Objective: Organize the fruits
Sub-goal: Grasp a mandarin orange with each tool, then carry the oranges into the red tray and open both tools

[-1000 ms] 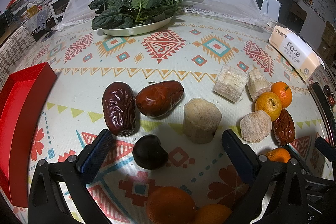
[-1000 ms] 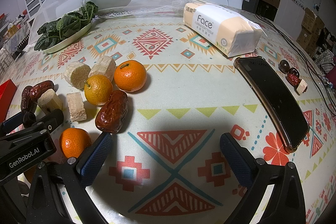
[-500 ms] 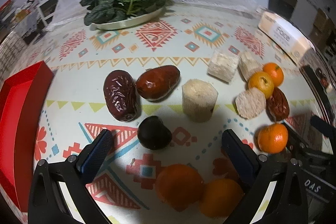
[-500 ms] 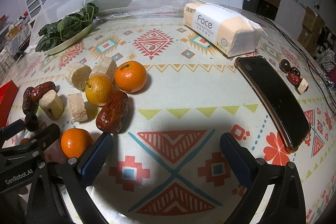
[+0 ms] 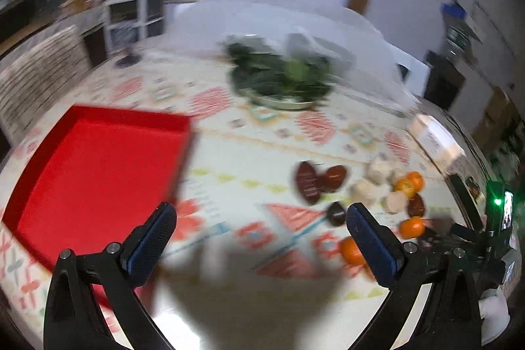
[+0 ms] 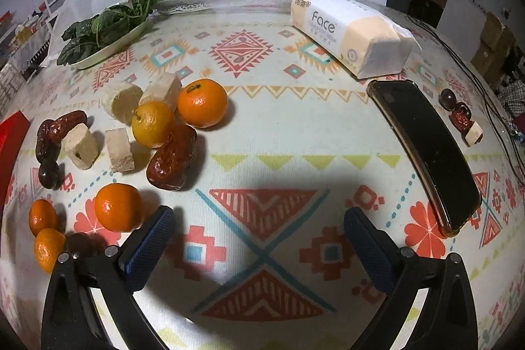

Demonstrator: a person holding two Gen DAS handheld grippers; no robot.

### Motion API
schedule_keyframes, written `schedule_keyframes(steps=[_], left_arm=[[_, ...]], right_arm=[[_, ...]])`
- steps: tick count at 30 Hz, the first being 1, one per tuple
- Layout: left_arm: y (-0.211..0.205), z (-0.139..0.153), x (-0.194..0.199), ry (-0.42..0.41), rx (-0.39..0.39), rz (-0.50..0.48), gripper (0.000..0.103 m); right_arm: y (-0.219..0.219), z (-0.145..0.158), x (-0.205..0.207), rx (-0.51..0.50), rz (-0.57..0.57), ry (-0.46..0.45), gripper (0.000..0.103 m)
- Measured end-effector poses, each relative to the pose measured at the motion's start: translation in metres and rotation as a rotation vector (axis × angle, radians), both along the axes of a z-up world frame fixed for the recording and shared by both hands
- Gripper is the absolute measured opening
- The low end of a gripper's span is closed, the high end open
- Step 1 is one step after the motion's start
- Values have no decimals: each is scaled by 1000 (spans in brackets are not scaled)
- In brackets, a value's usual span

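Now both the left tongs [image 5: 259, 235] and right tongs [image 6: 257, 235] hang spread and empty over the table [image 6: 295, 133], red tray [image 5: 98, 159] far left of the fruits [image 6: 154, 123].

The whole left wrist view is smeared with motion blur, so the plate of greens [image 5: 279, 81] and the mesh cover [image 5: 295, 18] over it are just soft blobs. The red tray [image 5: 98, 166] runs behind the left gripper's finger [image 5: 149, 243] at its near corner. The right-hand fruit cluster is mush; one orange [image 5: 351, 250] sits half behind the other finger. In the right wrist view, that tray [image 6: 10, 133] is only a sliver at the frame edge, and the tiny bits [image 6: 461, 117] past the phone [image 6: 426, 150] are too small to identify.
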State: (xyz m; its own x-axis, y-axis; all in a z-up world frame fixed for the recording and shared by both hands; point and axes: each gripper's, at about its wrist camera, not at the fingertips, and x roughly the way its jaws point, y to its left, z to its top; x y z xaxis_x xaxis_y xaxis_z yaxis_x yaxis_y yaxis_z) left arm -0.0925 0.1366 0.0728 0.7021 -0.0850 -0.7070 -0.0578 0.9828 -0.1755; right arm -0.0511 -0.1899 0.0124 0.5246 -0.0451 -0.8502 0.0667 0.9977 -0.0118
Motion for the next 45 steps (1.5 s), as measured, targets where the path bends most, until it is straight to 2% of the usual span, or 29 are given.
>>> schedule_keyframes(steps=[4, 7, 10, 13, 14, 17, 19, 20, 22, 24, 26, 34, 35, 39, 45], left_arm=[[32, -14, -19, 32, -142, -4, 103], [32, -19, -29, 22, -218, -68, 103], [20, -19, -34, -7, -234, -122, 103], [10, -19, -35, -9, -224, -119, 103], [11, -19, -35, 0, -235, -115, 100], [20, -25, -29, 52, -302, -124, 66], [29, -30, -27, 70, -331, -100, 62], [34, -32, -28, 71, -336, -86, 62], [40, -33, -28, 75, -336, -67, 62], [45, -33, -28, 74, -344, -59, 62], [45, -32, -27, 66, -336, -63, 63], [21, -31, -14, 61, -296, -145, 64], [16, -32, -12, 64, -281, -155, 64], [-4, -35, -5, 79, -250, -204, 64], [-52, -45, 7, 121, -154, -310, 64]], right_arm=[[0, 0, -2, 2, -5, -6, 103], [-10, 11, -13, 44, -49, -45, 90], [-12, 37, -41, 188, -23, -129, 90], [12, 55, -65, 243, 128, -196, 89], [25, 57, -71, 248, 196, -198, 85], [57, 56, -77, 224, 330, -193, 72], [82, 52, -77, 174, 421, -193, 68], [91, 49, -77, 156, 451, -189, 61], [116, 41, -74, 109, 531, -179, 54], [131, 35, -69, 67, 576, -169, 53], [139, 28, -63, 49, 611, -143, 48], [144, 14, -48, -81, 666, -103, 47], [142, 16, -49, -69, 672, -96, 37], [129, 24, -52, 3, 639, -116, 36], [95, 39, -61, 124, 557, -159, 36]])
